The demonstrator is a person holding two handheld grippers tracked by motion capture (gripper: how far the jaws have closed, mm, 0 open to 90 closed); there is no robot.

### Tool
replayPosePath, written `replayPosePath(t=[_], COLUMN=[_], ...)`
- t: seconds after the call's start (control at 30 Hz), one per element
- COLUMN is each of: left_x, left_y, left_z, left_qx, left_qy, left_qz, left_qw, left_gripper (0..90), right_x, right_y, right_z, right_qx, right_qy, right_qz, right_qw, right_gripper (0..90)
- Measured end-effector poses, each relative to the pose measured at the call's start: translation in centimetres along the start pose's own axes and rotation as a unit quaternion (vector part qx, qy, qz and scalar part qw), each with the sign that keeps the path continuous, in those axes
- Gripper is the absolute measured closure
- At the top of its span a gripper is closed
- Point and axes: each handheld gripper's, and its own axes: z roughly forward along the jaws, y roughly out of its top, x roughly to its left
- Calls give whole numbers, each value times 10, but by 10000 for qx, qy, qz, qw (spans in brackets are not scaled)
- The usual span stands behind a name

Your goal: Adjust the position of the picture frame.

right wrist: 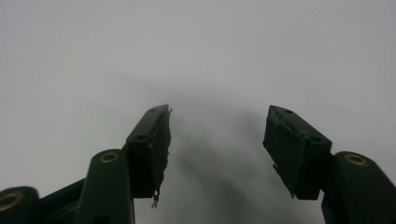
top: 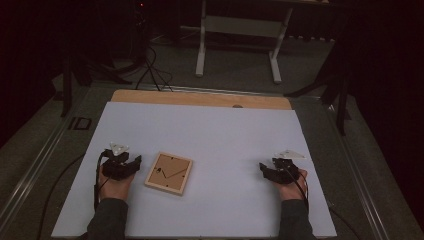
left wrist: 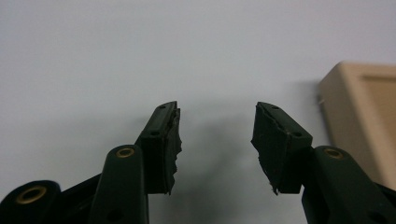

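High view shows the wooden frame [top: 169,173] lying flat toward the bench's [top: 225,130] near-left corner, just beside the left tool [top: 134,162], both it and the right tool [top: 263,168] spread and empty; approach stage, next move likely needs a closing grasp on the frame's edge.

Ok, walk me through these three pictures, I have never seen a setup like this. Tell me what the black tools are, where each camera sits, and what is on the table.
There is no machine here: a person holds a hand tool in each hand, the left gripper and the right gripper. Each has two black jaws that pinch.

The high view looks down from above the person's side of the table. The other two pictures come from cameras riding on the grippers, looking along their own jaws.

On the white sheet lies a square wooden clock, flat, close beside the left gripper; its edge shows in the left gripper view.

Both grippers stand open and hold nothing.
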Motion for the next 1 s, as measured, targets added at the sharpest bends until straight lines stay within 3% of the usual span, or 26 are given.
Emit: replayPosePath(t=[0.2,0.43,0.8,1.0], left_x=[-5,-5,-9,-13], left_y=[2,4,5,5], left_z=[-5,-9,-9,-9], left_qx=[-115,-187,-199,-171], left_qy=[-293,-415,-679,-874], left_qz=[19,96,236,296], left_qw=[9995,9989,9972,9956], left_gripper=[511,522,620,742], right_x=[0,2,4,4], right_y=[1,3,4,4], right_z=[-4,-6,-7,-8], right_qx=[-128,-207,-265,-296], right_qy=[19,56,41,49], right_qz=[-25,-37,-139,-141], right_qw=[9999,9998,9995,9995], right_gripper=[409,414,421,428])
